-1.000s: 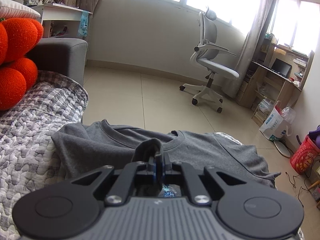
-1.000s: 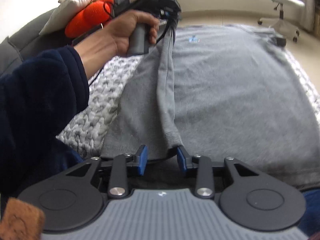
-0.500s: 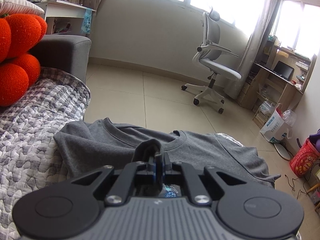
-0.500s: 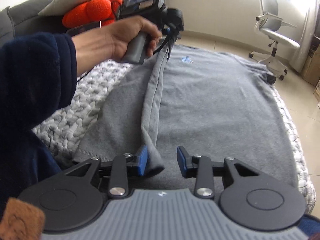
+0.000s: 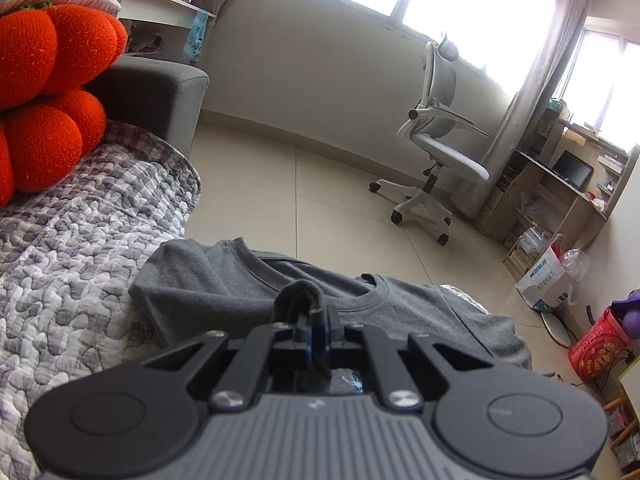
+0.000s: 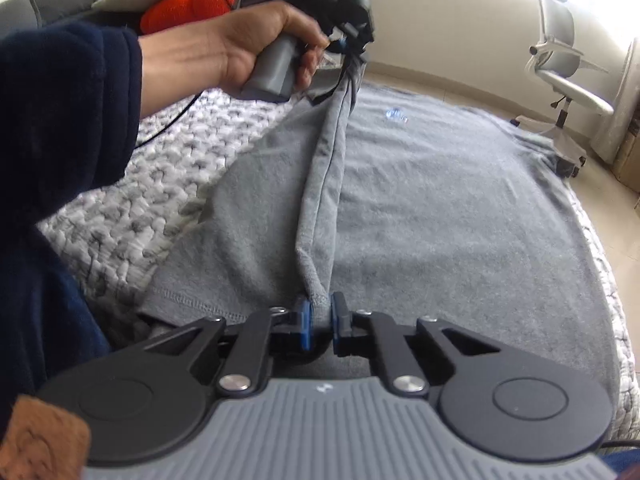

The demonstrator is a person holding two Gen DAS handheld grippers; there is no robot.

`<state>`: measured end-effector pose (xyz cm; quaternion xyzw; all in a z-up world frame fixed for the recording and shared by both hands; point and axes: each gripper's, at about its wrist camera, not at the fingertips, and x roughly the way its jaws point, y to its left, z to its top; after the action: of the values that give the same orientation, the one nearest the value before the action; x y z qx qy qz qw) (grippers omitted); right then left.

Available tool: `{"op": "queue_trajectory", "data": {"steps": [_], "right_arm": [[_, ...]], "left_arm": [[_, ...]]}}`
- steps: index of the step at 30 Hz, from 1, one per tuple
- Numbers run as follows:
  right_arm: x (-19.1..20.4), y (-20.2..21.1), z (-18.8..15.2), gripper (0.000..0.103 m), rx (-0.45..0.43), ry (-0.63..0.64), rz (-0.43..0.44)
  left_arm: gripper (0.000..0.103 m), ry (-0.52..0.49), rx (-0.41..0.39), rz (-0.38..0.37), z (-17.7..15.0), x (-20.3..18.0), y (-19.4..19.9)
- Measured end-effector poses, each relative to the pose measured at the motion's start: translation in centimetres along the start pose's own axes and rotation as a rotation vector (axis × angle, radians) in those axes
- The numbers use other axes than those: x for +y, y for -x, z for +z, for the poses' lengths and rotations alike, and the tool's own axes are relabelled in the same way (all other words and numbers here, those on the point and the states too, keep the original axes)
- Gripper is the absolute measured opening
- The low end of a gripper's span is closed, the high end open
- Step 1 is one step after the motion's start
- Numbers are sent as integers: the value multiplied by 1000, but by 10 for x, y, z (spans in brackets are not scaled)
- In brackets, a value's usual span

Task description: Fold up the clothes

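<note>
A grey T-shirt (image 6: 460,216) lies spread on a quilted sofa cover, its collar (image 5: 320,276) toward the floor. My left gripper (image 5: 314,316) is shut on a bunch of the shirt's fabric near the shoulder. In the right wrist view a hand holds the left gripper (image 6: 352,38) raised. From it a lifted fold of cloth (image 6: 328,168) runs taut down to my right gripper (image 6: 320,314), which is shut on the shirt's hem. A small blue logo (image 6: 396,114) shows on the chest.
Orange knitted cushions (image 5: 44,92) sit at the left on the grey patterned quilt (image 5: 72,264). A dark blue sleeve (image 6: 68,128) fills the left of the right wrist view. Beyond the sofa edge are tiled floor, a white office chair (image 5: 436,140) and a red bag (image 5: 600,344).
My right gripper has gone from open to shut on the hem. The left gripper has lifted, pulling the fold taut between the two grippers.
</note>
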<state>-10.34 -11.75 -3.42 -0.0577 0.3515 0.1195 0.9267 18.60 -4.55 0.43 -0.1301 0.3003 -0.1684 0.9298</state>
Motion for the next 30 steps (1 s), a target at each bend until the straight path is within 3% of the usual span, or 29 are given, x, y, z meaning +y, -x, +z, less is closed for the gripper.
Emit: {"op": "queue_trajectory", "data": {"steps": [7,12,18,23,26,30], "right_arm": [[28,15,21,9,-87,24,104],[48,21,34,9,-140,41,185],[75,-18,40,9,-59,33,356],[90,-32,46,9,-24,0,437],[94,-38,44,10,3,6,443],[84,-32,44,12,5,-31,482]], "left_arm": [[5,90,-48,9,11,45,21],[5,123,-93,69,16,98,46],[5,169,-26,158,3,171,51],[6,148,19,122,-7,187,52],[11,163,63,97,-8,189,48],[36,293,19,47,-3,208,53]]}}
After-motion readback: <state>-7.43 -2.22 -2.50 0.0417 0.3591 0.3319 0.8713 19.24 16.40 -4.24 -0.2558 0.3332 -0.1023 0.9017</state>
